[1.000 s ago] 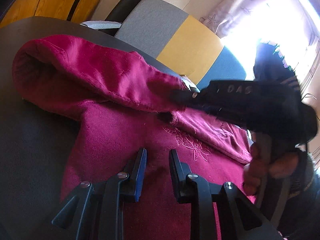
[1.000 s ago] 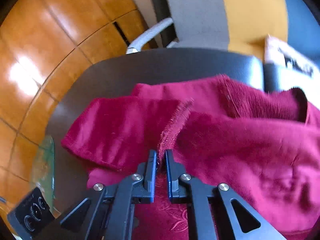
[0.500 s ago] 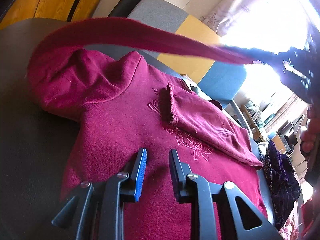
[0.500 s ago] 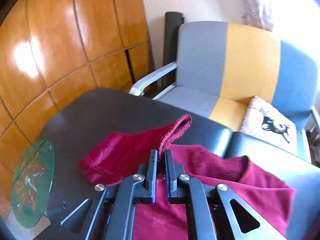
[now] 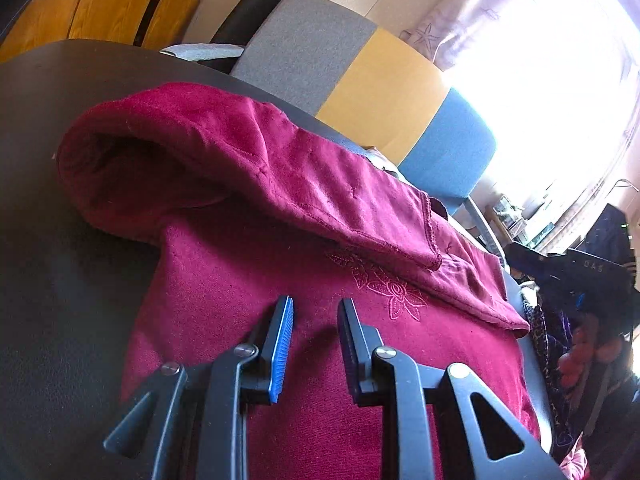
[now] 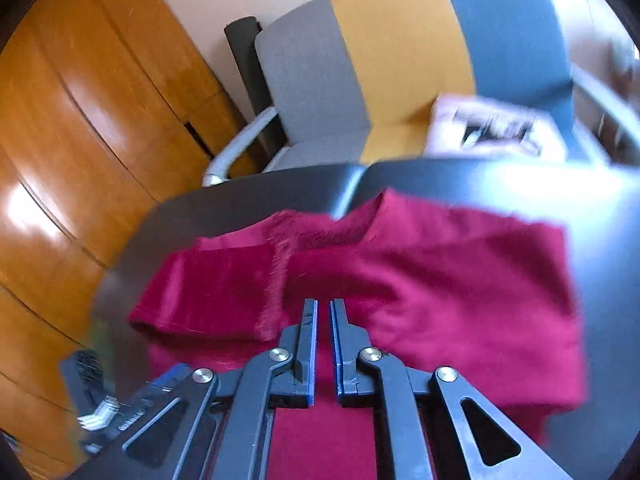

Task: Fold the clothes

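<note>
Right gripper [image 6: 323, 308] jaws are opening w/ nothing btwn them; left gripper [image 5: 314, 312] is hovering, narrow gap, empty. Maroon sweatshirt [image 5: 280, 264] is lying on dark table [image 5: 60, 280], sleeve [image 5: 304, 184] folded across chest. Prob soft, light, floppy, so I'd be pinching at hem or shoulder seam.

The only lettering I can make out is on my right gripper's dark body [image 5: 576, 276], seen from the left wrist at the right edge: pale characters, apparently mirrored, reading roughly "DAS". The print on the cushion [image 6: 496, 132] is too blurred to read.
</note>
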The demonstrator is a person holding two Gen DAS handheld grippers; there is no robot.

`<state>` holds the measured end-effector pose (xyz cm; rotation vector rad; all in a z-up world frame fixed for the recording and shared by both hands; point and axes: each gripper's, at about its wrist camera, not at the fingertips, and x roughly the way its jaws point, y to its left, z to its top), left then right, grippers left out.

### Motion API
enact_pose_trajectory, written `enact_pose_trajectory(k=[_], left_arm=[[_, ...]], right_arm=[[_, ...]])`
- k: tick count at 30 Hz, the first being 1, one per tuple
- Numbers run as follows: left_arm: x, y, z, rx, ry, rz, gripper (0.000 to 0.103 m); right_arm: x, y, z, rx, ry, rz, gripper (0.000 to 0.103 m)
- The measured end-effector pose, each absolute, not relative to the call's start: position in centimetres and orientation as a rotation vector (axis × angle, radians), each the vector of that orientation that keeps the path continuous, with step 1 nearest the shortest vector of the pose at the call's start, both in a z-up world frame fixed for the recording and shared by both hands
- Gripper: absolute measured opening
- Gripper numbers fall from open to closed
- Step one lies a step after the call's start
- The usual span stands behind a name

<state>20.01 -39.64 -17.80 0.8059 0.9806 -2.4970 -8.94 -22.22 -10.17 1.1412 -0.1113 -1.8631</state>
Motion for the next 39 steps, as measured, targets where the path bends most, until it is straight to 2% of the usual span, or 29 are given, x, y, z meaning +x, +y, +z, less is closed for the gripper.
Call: enact_pose_trajectory(k=[1,3,10,11,12,13,14,15,22,30,35,39], left_arm=[[20.1,-39.7,-17.8,0.807,0.980,-2.497,0.022],[20.2,-39.7,-17.8,0.808,0.980,-2.497,0.022],[20.5,-39.8,-17.8,0.798,0.993,-2.501,0.022],[20.5,-39.8,-17.9,0.797,0.995,-2.502,0.022],[20.5,-39.7,-17.9,0.797,0.995,-2.502,0.022],[20.5,-39.7,-17.9,0.796,0.994,-2.503,0.022],[20.4,-39.7,-17.9,0.796,0.994,-2.503,0.022],[20.4,-39.6,-18.0,0.795,0.995,-2.504,0.022],[20.0,-39.3,-18.1,0.796,0.995,-2.503,0.022],[20.1,-39.4,-18.0,0.805,0.989,-2.498,0.022],[20.2,-39.4,-18.0,0.810,0.982,-2.495,0.022],[20.2,-39.4,-18.0,0.814,0.983,-2.493,0.022]], right_arm=[[-8.8,-22.6,-10.6,1.148,-0.126,-1.852,0.039],[-8.4,-24.2,-11.6,1.151,-0.162,-1.808,0.052],[-7.6,-29.9,-14.0,1.174,-0.077,-1.803,0.051],[-7.6,-30.5,-14.3,1.181,-0.059,-1.807,0.051],[-7.3,-31.3,-14.5,1.190,-0.023,-1.803,0.045],[-6.9,-31.8,-14.3,1.180,0.033,-1.815,0.025],[-6.4,-32.2,-14.1,1.167,0.091,-1.827,0.014],[-6.0,-32.6,-13.9,1.153,0.149,-1.839,0.009],[-3.7,-31.8,-9.0,0.972,0.297,-1.910,0.008],[-5.0,-26.9,-4.7,0.915,0.257,-2.010,0.008],[-7.1,-22.6,-5.4,0.976,0.192,-2.089,0.008],[-9.4,-18.9,-8.4,1.084,0.106,-2.128,0.008]])
